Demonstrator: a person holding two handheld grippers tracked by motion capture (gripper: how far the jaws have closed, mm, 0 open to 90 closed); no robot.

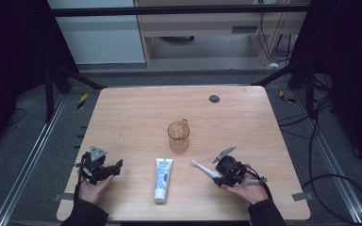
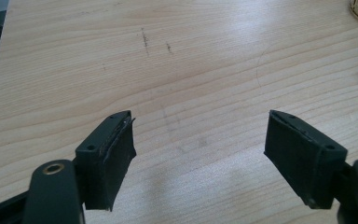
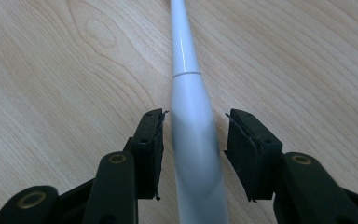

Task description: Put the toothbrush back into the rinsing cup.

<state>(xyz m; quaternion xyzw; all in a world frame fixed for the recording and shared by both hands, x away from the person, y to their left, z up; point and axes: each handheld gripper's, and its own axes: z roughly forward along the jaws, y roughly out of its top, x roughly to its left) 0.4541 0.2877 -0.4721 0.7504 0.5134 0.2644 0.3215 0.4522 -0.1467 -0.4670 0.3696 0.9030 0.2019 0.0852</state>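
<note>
The right hand-held gripper (image 3: 193,140) straddles the white toothbrush (image 3: 193,135) lying flat on the tabletop (image 1: 136,117), jaws narrowed but not quite pinching, lined up to grab its handle, while the left hand-held gripper (image 2: 198,154) waits spread wide.

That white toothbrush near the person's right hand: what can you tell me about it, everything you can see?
The toothbrush looks like smooth white plastic: a thick handle that narrows past a thin seam into a slim neck, with a small head at the far end. It lies flat on the wooden table, head pointing toward the toothpaste tube and the amber cup. Its handle lies between the black fingers of the right gripper; a small gap shows on each side, so they do not yet press on it.
</note>
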